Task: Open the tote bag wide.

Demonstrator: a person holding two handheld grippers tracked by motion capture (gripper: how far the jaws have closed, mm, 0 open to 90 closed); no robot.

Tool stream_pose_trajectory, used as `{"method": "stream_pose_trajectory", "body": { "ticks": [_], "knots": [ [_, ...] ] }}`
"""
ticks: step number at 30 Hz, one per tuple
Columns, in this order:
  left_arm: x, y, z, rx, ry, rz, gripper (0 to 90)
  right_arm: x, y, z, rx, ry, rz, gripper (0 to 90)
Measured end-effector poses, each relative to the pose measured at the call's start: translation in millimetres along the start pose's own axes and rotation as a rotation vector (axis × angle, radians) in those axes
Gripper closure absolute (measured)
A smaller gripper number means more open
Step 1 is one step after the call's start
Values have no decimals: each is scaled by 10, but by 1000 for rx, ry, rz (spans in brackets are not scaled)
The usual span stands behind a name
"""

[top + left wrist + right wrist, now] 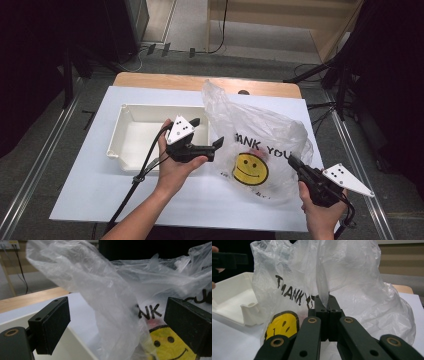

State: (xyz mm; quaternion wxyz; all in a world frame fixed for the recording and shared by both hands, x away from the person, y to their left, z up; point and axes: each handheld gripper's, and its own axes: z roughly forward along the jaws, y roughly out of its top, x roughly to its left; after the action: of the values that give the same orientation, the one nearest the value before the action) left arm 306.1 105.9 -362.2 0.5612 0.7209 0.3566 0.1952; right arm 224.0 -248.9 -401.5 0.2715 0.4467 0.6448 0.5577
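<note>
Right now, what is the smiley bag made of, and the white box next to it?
The smiley bag looks like thin, see-through plastic film: it crinkles, shines, and the table shows through it. The white tray seems to be hard, smooth moulded plastic, judging by its stiff walls and rounded rim, though a coated material can't be ruled out.

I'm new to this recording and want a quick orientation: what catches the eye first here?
A crumpled clear plastic bag with a yellow smiley face stands at the table's right-centre. The right hand-held gripper is shut on a fold of it, while the left hand-held gripper is open beside it, over a white tray.
</note>
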Motion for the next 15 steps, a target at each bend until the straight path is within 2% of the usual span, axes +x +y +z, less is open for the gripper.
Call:
{"method": "stream_pose_trajectory", "body": {
  "ticks": [3, 6, 8, 10, 11, 14, 15],
  "knots": [
    [-56, 23, 65, -2, 10, 1, 83, 0, -16, -7, 1, 10, -5, 900],
    [-84, 44, 118, 11, 19, -3, 226, 1, -19, -16, 2, 17, -10, 900],
    [-81, 47, 133, 8, 35, 4, 463, -11, -22, -22, 0, 19, -13, 900],
    [-62, 47, 139, 16, 16, -4, 660, -22, -25, -28, 0, 18, -10, 900],
    [-60, 43, 135, 16, 17, -2, 726, -28, -24, -30, 1, 22, -6, 900],
    [-61, 26, 118, 7, -22, 5, 900, -35, -16, -44, -3, 25, -10, 900],
    [-72, 15, 112, 2, -29, 12, 900, -37, -11, -48, -5, 23, -10, 900]
  ]
}}
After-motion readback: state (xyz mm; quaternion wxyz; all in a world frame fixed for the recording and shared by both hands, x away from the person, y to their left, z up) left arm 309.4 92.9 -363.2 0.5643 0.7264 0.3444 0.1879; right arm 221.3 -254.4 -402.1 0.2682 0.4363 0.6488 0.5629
